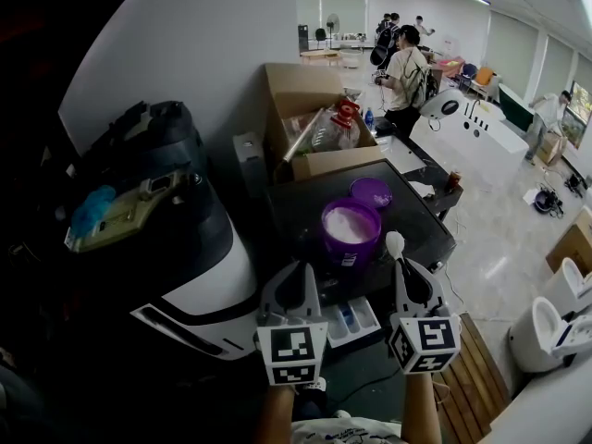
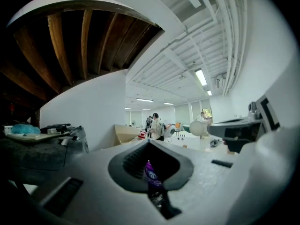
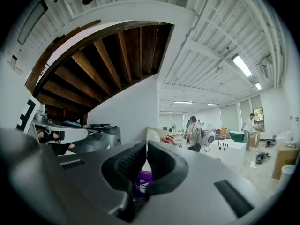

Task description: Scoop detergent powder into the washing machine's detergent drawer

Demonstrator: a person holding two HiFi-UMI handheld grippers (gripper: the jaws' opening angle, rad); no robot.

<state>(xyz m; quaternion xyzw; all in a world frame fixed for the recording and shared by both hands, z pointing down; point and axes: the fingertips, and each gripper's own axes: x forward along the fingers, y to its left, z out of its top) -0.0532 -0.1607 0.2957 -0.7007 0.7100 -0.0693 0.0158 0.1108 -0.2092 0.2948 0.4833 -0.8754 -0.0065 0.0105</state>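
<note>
In the head view, the left claw (image 1: 294,280) and the right claw (image 1: 404,271) are side by side above the open drawer (image 1: 350,320), at the front edge of the washing machine (image 1: 416,225). The purple tub (image 1: 351,232), with white powder inside, stands on the dark top just beyond them. Its lid (image 1: 371,192) lies behind it, before a cardboard box (image 1: 305,109). There is free floor (image 1: 499,248) to the right.

In the left gripper view, the left claw (image 2: 149,144) is pressed together and holds nothing.

In the right gripper view, the right claw (image 3: 144,146) pinches the handle of a white scoop (image 3: 152,136).
</note>
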